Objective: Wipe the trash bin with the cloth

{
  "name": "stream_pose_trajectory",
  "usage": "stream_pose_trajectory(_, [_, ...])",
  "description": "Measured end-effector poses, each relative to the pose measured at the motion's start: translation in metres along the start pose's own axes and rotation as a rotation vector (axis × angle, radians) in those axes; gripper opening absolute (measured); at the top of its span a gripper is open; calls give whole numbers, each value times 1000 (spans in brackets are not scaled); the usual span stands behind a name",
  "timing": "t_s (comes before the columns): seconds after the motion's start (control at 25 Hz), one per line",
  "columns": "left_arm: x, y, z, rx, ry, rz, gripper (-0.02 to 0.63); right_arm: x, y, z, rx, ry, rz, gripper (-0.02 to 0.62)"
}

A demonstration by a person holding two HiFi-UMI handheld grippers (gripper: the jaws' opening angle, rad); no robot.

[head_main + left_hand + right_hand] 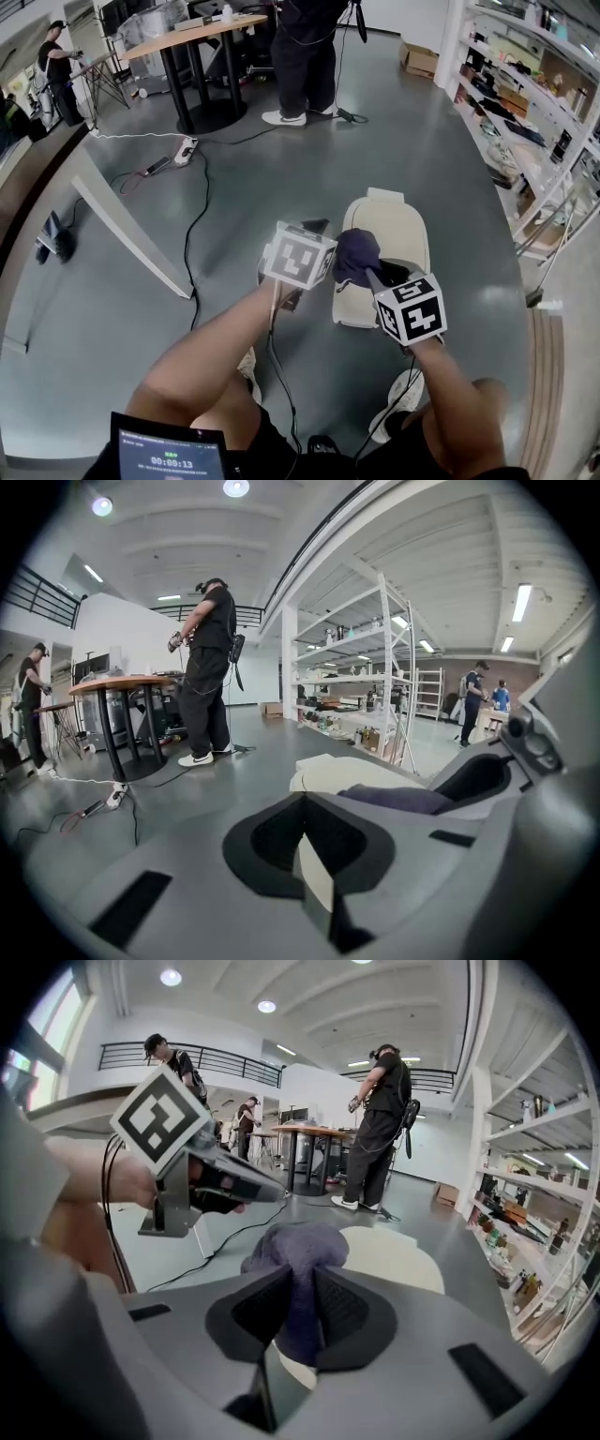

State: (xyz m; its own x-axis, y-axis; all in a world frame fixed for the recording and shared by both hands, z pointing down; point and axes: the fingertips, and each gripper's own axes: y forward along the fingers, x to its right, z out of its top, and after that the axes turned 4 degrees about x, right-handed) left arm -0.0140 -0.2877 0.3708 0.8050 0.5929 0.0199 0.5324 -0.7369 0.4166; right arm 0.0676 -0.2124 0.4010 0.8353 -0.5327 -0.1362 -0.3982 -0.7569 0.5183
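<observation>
Right gripper (pixel 302 1309) is pinching the cloth (pixel 302 1251) over the bin (pixel 398 225) (long axis running up-frame); left gripper (pixel 302 846) is hovering closed, empty.

The right gripper (pixel 302 1281) is pinching a dark purple cloth (pixel 300 1241) between its jaws, and the bunched fabric is bulging up past the jaw tips, covering part of the cream trash bin (pixel 398 1252) just behind it. At upper left a hand (pixel 127 1182) is holding the left gripper (pixel 255 1188) beside the cloth, its marker cube (pixel 159 1119) facing the camera. Further back, a person in black (pixel 380 1129) is standing at a round table (pixel 309 1132), while shelving (pixel 539 1152) is lining the right side.
</observation>
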Motion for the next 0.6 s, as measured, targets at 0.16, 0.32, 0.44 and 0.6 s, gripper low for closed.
stream_pose_trajectory(0.16, [-23,-12,0,19,-23,25,2,-14,12,-17,-45,-53,-2,69])
stream_pose_trajectory(0.32, [-38,-20,-5,11,-71,31,2,-17,16,-28,-68,-37,2,69])
stream_pose_trajectory(0.44, [-39,-18,-6,10,-41,47,2,-9,15,-36,-68,-19,-1,69])
stream_pose_trajectory(0.6, [-28,-5,-10,14,-22,44,2,9,14,-51,-55,3,-4,69])
